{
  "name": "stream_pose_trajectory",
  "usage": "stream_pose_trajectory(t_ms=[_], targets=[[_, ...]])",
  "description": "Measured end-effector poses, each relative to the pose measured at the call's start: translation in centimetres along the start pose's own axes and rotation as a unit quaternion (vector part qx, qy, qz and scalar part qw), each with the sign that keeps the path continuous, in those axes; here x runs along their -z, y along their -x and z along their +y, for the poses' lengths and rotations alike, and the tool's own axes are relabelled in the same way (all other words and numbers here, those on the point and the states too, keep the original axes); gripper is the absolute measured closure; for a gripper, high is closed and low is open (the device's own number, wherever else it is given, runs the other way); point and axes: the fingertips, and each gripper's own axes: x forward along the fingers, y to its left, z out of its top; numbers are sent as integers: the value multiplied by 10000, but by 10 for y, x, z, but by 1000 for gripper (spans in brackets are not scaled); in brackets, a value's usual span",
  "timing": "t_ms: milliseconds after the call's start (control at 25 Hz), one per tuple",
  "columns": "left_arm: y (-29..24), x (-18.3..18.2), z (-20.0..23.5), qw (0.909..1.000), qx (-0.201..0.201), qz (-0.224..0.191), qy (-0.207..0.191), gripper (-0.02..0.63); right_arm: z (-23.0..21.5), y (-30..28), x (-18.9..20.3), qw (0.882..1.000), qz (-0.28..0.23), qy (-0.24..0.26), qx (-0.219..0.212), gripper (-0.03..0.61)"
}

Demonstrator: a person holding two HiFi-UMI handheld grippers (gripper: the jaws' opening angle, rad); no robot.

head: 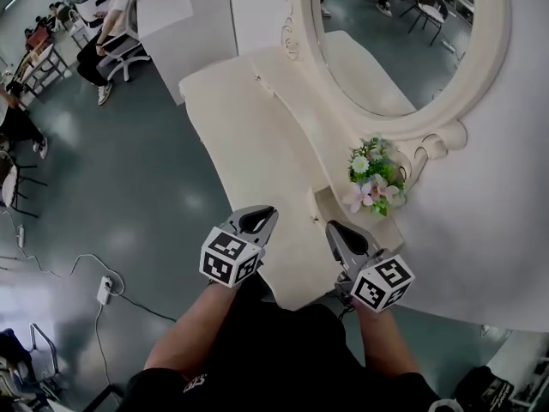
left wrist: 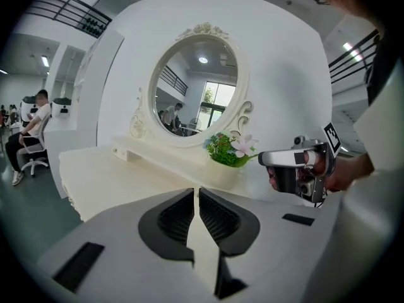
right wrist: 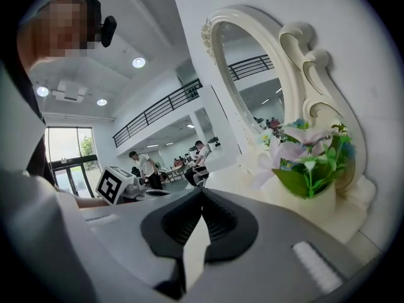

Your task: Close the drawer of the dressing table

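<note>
The cream dressing table (head: 249,144) runs from the upper middle down to my hands in the head view, with an oval mirror (head: 403,33) on the white wall side. A small pot of flowers (head: 375,178) stands on its raised back ledge. No drawer front shows in any view. My left gripper (head: 261,217) hangs over the table's near end with its jaws together (left wrist: 196,192) and nothing between them. My right gripper (head: 334,230) is beside it, just short of the flowers (right wrist: 309,163); its jaws meet at the tip (right wrist: 202,192), empty.
Grey-green floor lies left of the table, with a power strip (head: 103,290) and cable on it. A person sits on a chair (head: 107,24) at the far left by white desks. The white wall (head: 506,230) backs the table on the right.
</note>
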Motion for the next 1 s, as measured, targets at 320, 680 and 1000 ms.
stream_pose_trajectory(t_ms=[320,680,1000], targets=[[-50,30,-8,9926,951,710,-255,529,-14,-3,1,9979,-44,-153,636,569],[-94,69,-19,9773,1480,1387,-608,505,-25,15,14,9918,-103,-405,1204,569],[-119,91,-34,9625,1755,1862,-903,506,-32,34,19,9865,-230,-536,1528,569]])
